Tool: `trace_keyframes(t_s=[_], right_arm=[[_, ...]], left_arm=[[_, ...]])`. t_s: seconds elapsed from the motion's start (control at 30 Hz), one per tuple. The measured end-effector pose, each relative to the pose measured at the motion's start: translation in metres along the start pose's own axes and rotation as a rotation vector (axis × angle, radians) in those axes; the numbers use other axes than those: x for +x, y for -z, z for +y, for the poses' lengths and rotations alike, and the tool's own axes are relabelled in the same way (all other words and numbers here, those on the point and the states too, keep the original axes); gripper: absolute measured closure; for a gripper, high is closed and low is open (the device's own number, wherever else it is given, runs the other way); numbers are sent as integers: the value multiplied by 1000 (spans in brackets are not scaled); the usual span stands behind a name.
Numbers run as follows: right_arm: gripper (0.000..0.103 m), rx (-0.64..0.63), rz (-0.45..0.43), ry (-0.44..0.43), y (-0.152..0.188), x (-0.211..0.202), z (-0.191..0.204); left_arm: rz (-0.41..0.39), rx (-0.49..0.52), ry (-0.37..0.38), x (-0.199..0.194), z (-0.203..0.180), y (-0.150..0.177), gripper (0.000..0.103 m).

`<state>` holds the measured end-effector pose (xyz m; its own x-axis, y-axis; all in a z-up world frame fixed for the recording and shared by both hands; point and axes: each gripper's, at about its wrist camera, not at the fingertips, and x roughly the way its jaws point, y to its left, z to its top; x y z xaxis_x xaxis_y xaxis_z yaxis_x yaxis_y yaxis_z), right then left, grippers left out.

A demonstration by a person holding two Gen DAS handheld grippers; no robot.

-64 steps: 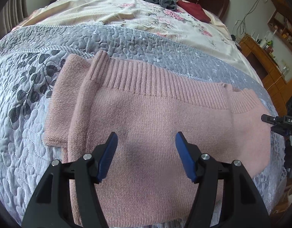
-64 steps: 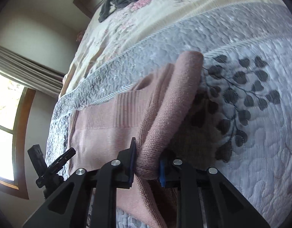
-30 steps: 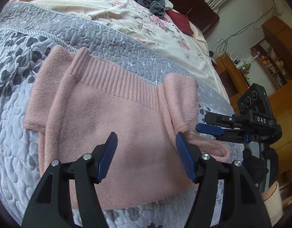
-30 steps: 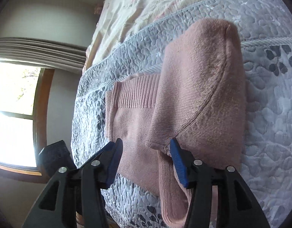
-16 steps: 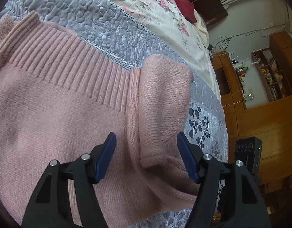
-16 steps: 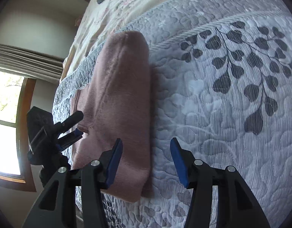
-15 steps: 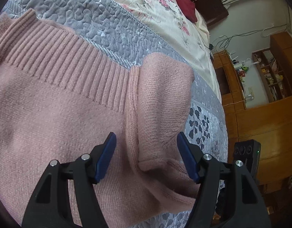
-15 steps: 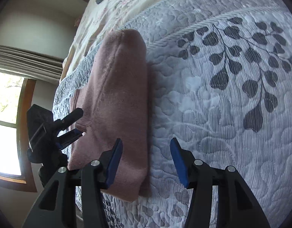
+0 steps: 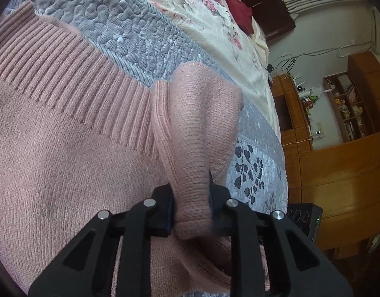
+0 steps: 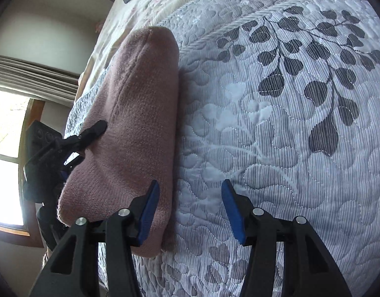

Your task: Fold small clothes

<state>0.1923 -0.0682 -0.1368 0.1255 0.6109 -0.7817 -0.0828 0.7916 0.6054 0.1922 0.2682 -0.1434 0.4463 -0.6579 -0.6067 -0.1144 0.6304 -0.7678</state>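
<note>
My left gripper point(image 9: 191, 198) has its jaws pinching the folded-over sleeve point(image 9: 202, 128) of the pink sweater point(image 9: 66, 160), which lies flat on the grey quilted bed cover point(image 9: 140, 42), its ribbed hem running toward 10 o'clock. My right gripper point(image 10: 190, 210) holds nothing, jaws spread, above the quilt with the sweater's folded edge point(image 10: 130, 128) at 10 o'clock, beside its left finger.
</note>
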Motion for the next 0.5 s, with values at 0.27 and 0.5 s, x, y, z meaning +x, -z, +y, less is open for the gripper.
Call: trace_keyframes(t_s=[0.27, 0.5], right_arm=[[50, -36, -17, 0, 8, -3, 23], [50, -100, -19, -6, 9, 4, 57]], left_arm=[[-87, 83, 63, -54, -15, -2, 85], [-176, 98, 33, -117, 5, -21, 85]])
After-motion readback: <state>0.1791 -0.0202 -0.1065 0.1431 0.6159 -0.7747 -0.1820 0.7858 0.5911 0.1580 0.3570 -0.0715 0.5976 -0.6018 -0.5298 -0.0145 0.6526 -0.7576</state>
